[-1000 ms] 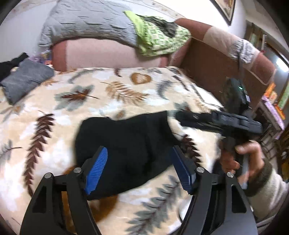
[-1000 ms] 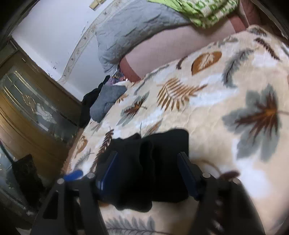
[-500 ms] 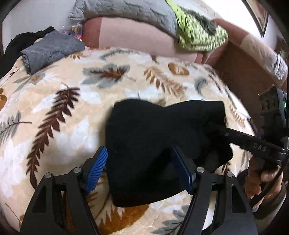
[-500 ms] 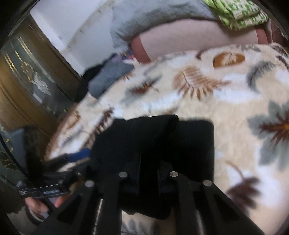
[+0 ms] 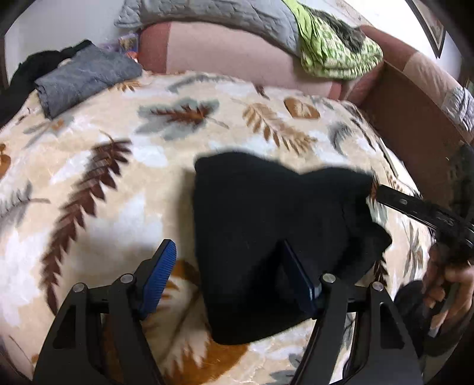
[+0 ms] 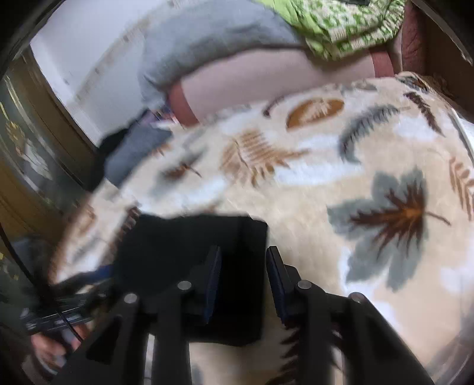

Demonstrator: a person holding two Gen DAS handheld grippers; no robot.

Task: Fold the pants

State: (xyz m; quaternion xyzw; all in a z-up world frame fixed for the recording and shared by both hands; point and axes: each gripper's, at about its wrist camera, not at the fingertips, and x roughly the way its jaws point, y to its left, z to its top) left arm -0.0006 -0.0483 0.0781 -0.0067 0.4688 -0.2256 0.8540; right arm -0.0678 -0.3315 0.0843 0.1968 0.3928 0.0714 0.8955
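Note:
The black pants (image 5: 266, 219) lie folded into a compact bundle on the leaf-patterned blanket (image 5: 118, 165). My left gripper (image 5: 231, 275) is open, its blue pads wide apart; the right pad lies over the pants' near edge, the left pad is above bare blanket. My right gripper (image 5: 385, 192) reaches in from the right and meets the pants' right corner. In the right wrist view the right gripper (image 6: 243, 278) has its jaws a narrow gap apart with the black pants (image 6: 189, 245) between and under them; whether they pinch the cloth I cannot tell.
A folded grey garment (image 5: 86, 80) and a black one (image 5: 44, 59) lie at the blanket's far left. A pink bolster (image 5: 237, 56) with a grey quilt (image 5: 207, 14) and green cloth (image 5: 334, 50) lines the back. A brown headboard (image 5: 414, 118) stands right.
The left gripper has shifted left, so the pants now sit further right in its view. The right gripper's jaws, shut half a second ago, now stand a narrow gap apart.

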